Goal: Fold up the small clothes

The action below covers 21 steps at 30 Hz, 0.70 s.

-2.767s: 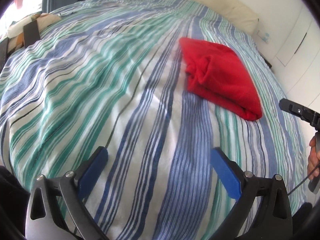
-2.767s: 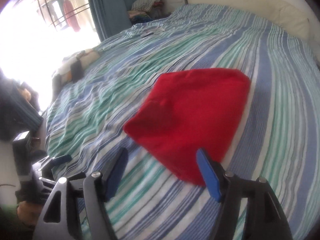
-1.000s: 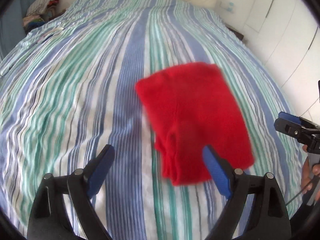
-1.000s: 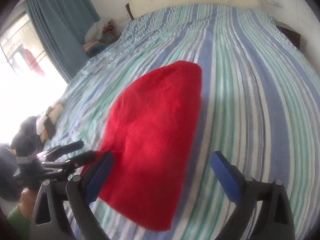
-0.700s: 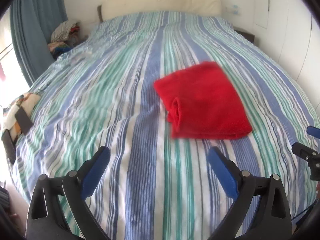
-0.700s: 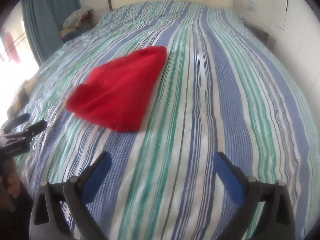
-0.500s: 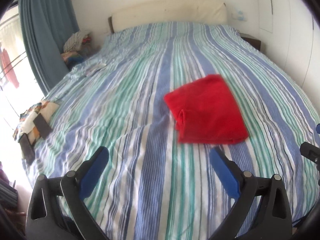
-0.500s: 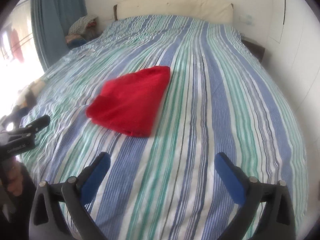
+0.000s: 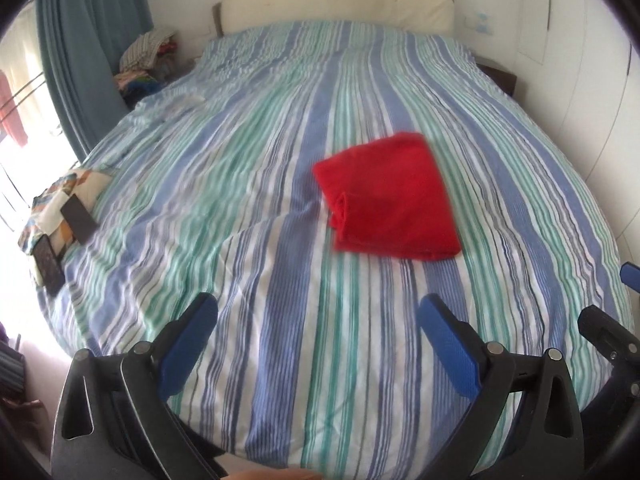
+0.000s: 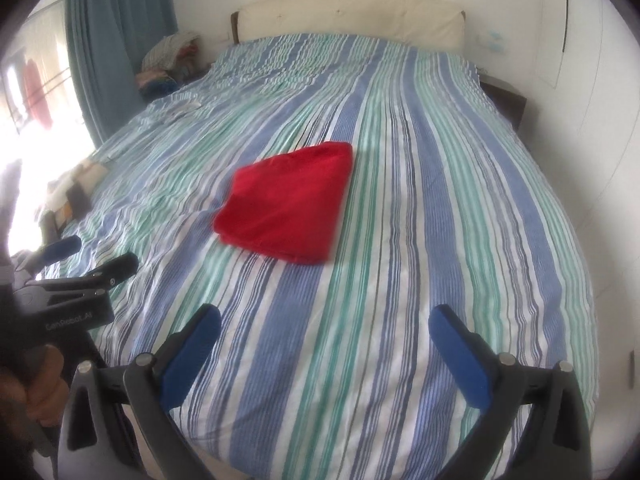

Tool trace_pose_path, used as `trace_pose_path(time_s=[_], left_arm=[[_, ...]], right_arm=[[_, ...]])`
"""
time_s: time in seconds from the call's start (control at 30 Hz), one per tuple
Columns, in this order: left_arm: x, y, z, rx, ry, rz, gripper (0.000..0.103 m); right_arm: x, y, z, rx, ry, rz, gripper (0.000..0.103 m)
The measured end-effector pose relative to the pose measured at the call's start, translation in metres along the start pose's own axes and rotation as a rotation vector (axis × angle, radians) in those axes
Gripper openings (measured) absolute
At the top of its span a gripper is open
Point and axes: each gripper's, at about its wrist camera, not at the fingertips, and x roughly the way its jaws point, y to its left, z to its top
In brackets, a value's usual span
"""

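A red garment (image 9: 390, 200) lies folded into a compact rectangle on the striped bed (image 9: 280, 320); it also shows in the right wrist view (image 10: 288, 202). My left gripper (image 9: 318, 314) is open and empty, held back over the bed's near edge, well short of the garment. My right gripper (image 10: 324, 322) is open and empty too, also back from the garment. The left gripper also shows at the left edge of the right wrist view (image 10: 76, 268), and part of the right gripper shows at the right edge of the left wrist view (image 9: 608, 336).
A patterned cloth with two dark phones (image 9: 60, 208) lies at the bed's left edge. A pile of clothes (image 9: 146, 56) sits by the blue curtain (image 9: 88, 40). A cream headboard (image 9: 336, 2) is at the far end, white wardrobe doors (image 9: 580, 60) on the right.
Both grippers have pulled back and up from the red garment toward the foot of the bed. The garment stays folded where it lay. Both jaws stay open.
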Motion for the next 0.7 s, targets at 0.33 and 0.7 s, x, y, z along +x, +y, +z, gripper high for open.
trace_pose_path(time_s=[0.33, 0.7], left_arm=[[-0.009, 0.006, -0.005, 0.003, 0.001, -0.004, 0.102], [-0.034, 0.010, -0.010, -0.019, -0.054, -0.080, 0.103]], right_arm=[[-0.006, 0.019, -0.007, -0.045, -0.005, 0.014, 0.102], [-0.010, 0.022, -0.007, -0.039, -0.010, 0.011, 0.102]])
